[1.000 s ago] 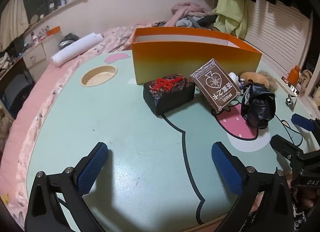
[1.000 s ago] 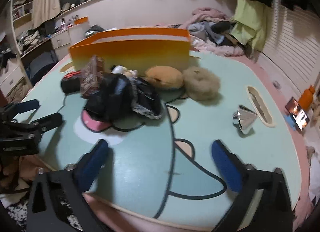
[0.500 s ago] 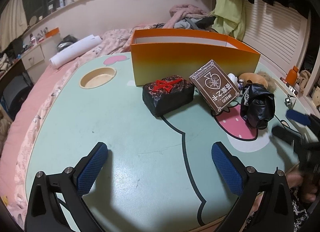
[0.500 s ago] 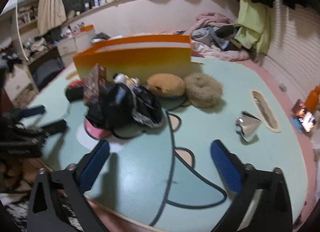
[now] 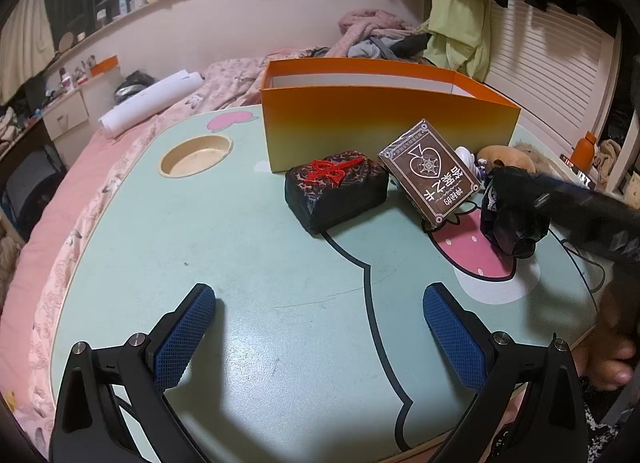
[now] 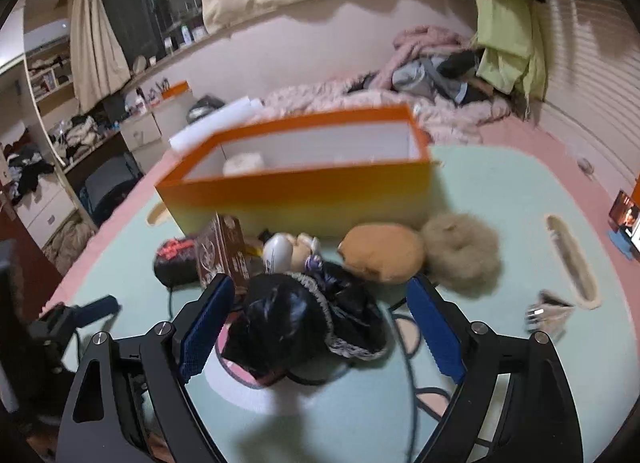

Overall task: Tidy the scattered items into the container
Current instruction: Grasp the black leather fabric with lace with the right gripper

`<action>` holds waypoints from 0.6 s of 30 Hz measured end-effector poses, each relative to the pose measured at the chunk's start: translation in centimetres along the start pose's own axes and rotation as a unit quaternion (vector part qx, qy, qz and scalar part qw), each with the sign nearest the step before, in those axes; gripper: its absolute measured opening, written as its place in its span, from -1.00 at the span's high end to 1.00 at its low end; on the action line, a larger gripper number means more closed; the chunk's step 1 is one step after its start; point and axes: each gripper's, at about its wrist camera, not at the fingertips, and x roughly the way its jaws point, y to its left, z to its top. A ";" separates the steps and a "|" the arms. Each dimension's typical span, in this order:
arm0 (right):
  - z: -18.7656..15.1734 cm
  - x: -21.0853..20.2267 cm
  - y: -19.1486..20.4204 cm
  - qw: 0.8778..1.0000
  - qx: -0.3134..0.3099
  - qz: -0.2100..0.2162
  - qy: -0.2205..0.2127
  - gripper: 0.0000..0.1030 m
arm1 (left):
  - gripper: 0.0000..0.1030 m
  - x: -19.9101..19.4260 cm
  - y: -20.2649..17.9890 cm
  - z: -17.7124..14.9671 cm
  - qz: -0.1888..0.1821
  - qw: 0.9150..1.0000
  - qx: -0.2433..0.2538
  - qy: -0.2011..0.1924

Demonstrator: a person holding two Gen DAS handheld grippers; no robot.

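Observation:
An orange box stands open-topped at the back of the mint table. In front of it lie a black box with a red mark, a brown card box and a shiny black bundle. My left gripper is open over bare table, nothing between its fingers. My right gripper straddles the black bundle; its jaws are closing, with a gap still showing at the right pad. A white lump lies inside the orange box. In the left wrist view the right gripper is a dark blur.
A tan plush, a fluffy beige ball and a small doll sit against the box. Crumpled silver foil lies by a slot at the right. A round cup hole is at the far left. Bedding surrounds the table.
My right gripper has moved forward and a little up until the black bundle sits between its fingers, and its jaws have narrowed. The left gripper has stayed put.

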 end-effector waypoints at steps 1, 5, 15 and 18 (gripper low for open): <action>-0.2 0.5 0.1 1.000 -0.003 -0.004 0.011 -0.71 | -1.00 0.0 0.0 0.0 0.000 1.000 0.000 0.000; -0.6 0.7 0.7 0.999 -0.033 0.008 0.028 -0.16 | -1.00 0.0 0.1 0.0 -0.001 1.000 0.000 -0.001; -2.4 -4.3 0.9 0.996 -0.074 0.041 -0.025 0.14 | -1.00 0.0 0.1 0.1 -0.001 1.000 0.000 -0.001; -3.1 -5.4 0.4 0.996 -0.079 0.036 -0.033 0.14 | -1.00 0.0 0.1 0.0 -0.001 1.000 0.000 -0.001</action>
